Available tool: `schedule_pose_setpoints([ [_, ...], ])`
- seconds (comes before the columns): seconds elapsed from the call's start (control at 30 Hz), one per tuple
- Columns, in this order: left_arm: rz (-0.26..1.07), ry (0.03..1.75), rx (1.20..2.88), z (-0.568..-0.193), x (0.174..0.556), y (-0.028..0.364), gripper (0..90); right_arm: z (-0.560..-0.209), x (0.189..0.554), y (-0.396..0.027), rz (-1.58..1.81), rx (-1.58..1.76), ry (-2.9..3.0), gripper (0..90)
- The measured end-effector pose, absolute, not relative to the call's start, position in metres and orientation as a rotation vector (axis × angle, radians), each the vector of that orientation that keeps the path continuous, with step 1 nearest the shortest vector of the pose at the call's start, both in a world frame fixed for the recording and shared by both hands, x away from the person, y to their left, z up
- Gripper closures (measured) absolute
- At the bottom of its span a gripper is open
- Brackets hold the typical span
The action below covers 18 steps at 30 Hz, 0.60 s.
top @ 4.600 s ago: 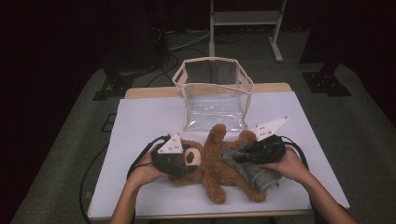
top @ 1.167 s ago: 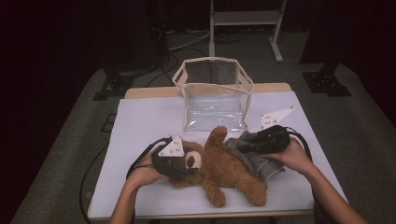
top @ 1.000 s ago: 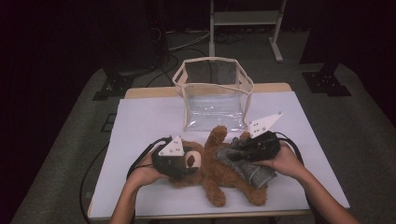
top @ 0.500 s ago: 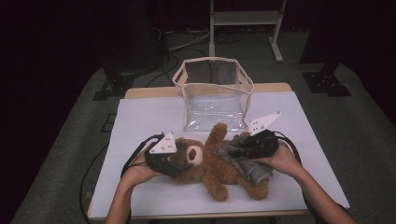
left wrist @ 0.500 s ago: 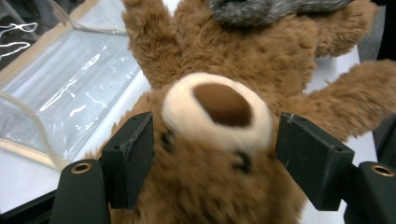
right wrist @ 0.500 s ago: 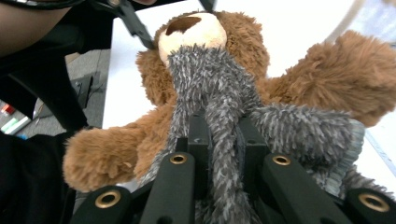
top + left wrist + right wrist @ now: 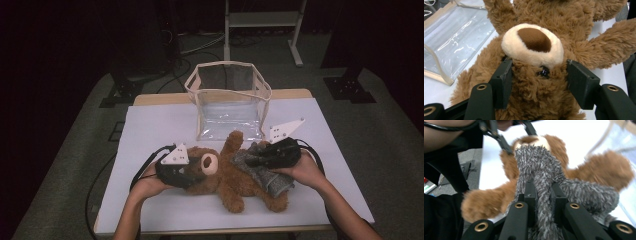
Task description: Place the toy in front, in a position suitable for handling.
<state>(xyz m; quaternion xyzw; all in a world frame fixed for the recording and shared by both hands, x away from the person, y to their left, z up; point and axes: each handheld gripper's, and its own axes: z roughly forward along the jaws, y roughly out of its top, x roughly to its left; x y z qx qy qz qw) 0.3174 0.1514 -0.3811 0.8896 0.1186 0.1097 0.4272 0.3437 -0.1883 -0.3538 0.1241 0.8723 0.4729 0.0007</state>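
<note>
A brown teddy bear (image 7: 220, 182) lies on its back on the white table (image 7: 150, 130), head to the left. My left gripper (image 7: 192, 170) is at its head. In the left gripper view, the jaws (image 7: 537, 75) have just been closing and both pads press into the fur beside the cream snout (image 7: 534, 47). A grey fuzzy garment (image 7: 262, 172) covers the bear's lower body. My right gripper (image 7: 250, 161) is shut on a bunched fold of that grey garment (image 7: 536, 165), seen between its jaws (image 7: 541, 192).
A clear plastic bag (image 7: 227, 100) with cream trim stands open just behind the bear, its wall close to the raised arm (image 7: 232, 140). Both hands rest near the table's front edge. A metal stand (image 7: 260, 20) and dark floor lie beyond the table.
The right hand has shifted slightly left with the grey garment along the bear's body. The left hand has stayed at the bear's head.
</note>
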Motion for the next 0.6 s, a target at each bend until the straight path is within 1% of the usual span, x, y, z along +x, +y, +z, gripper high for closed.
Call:
schedule_pose_setpoints([
  [0.13, 0.266, 0.289, 2.226, -0.382, 0.316, 0.148, 40.4, -0.346, 0.331, -0.175, 1.500, 0.303, 2.746, 78.8],
  [0.27, 0.262, 0.277, 2.236, -0.382, 0.314, 0.146, 40.6, -0.356, 0.326, -0.160, 1.414, 0.253, 2.797, 78.8],
  [0.4, 0.242, 0.265, 2.231, -0.382, 0.313, 0.144, 41.5, -0.367, 0.332, -0.166, 1.416, 0.287, 2.804, 79.1],
  [0.5, 0.229, 0.254, 2.223, -0.383, 0.312, 0.140, 42.1, -0.368, 0.334, -0.176, 1.433, 0.335, 2.793, 79.0],
  [0.6, 0.236, 0.253, 2.235, -0.382, 0.313, 0.140, 42.1, -0.363, 0.330, -0.175, 1.415, 0.325, 2.793, 78.9],
])
